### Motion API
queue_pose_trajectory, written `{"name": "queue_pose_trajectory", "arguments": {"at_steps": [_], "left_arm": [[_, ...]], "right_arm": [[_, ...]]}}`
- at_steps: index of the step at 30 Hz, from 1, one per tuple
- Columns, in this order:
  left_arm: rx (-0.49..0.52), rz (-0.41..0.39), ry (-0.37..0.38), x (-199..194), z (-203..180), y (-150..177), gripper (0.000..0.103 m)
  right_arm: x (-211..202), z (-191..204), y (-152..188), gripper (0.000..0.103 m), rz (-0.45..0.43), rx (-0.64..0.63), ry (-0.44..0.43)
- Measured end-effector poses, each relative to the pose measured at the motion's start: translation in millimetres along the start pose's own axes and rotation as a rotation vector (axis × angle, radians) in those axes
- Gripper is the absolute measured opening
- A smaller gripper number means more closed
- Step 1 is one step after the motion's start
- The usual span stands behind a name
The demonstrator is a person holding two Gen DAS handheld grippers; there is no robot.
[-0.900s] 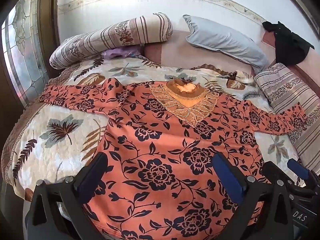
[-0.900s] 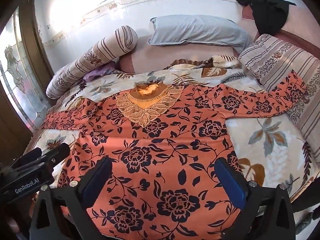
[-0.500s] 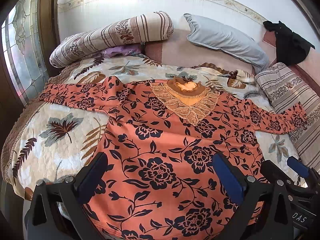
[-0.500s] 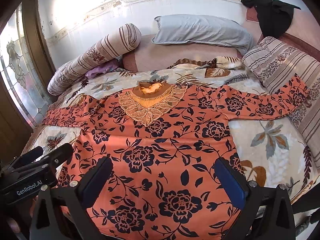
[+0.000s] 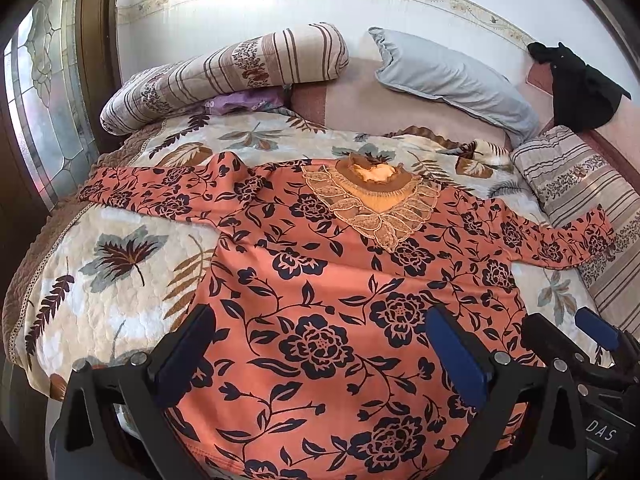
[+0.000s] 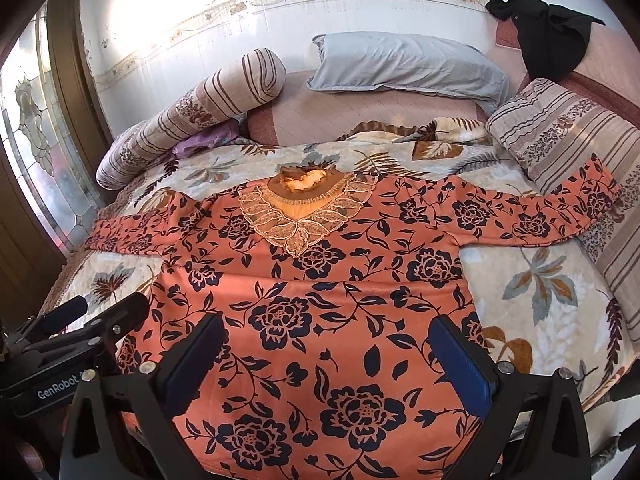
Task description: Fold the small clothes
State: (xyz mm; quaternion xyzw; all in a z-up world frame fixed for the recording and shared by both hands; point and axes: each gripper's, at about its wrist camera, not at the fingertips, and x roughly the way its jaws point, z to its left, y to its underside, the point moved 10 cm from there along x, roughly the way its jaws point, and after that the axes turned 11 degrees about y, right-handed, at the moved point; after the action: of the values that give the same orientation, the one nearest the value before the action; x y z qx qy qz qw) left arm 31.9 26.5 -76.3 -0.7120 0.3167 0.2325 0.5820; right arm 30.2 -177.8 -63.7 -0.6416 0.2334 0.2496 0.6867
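Hovering with jaws spread wide and nothing between them, my left gripper (image 5: 320, 356) and right gripper (image 6: 330, 360) hang side by side above the lower half of the blouse (image 6: 320, 292), touching no cloth. I take the fold as not yet begun. The blouse lies face up and flat on the quilt (image 5: 120, 264), lace collar (image 6: 304, 216) toward the headboard end, hem nearest my grippers. One sleeve (image 5: 152, 192) stretches from the collar toward the window side; the other sleeve (image 6: 540, 212) reaches from the collar up onto a striped pillow (image 6: 572, 148). To do this well, I judge each gripper should go out to a sleeve, pinch near the cuff, and bring it across the body without dragging the trunk askew; the sleeve on the pillow needs lifting clear first. Beyond the collar sit a bolster (image 5: 224, 76) and a grey pillow (image 6: 404, 64). No box, basket or other container shows anywhere around the blouse.
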Motion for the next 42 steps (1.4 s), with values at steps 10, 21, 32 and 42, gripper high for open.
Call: {"name": "queue_pose_trajectory", "arguments": {"at_steps": [10, 21, 32, 42], "left_arm": [[-0.005, 0.003, 0.002, 1, 1, 0, 0.103], [-0.009, 0.006, 0.000, 2, 2, 1, 0.103], [-0.011, 0.011, 0.000, 4, 4, 1, 0.103], [-0.084, 0.014, -0.004, 15, 38, -1, 0.103]], "right_arm": [[5, 0, 2, 0.103, 0.060, -0.029, 0.045], [6, 2, 3, 0.103, 0.082, -0.012, 0.033], [7, 4, 3, 0.103, 0.082, -0.007, 0.024], [24, -29, 5, 0.103, 0.121, 0.100, -0.042]]}}
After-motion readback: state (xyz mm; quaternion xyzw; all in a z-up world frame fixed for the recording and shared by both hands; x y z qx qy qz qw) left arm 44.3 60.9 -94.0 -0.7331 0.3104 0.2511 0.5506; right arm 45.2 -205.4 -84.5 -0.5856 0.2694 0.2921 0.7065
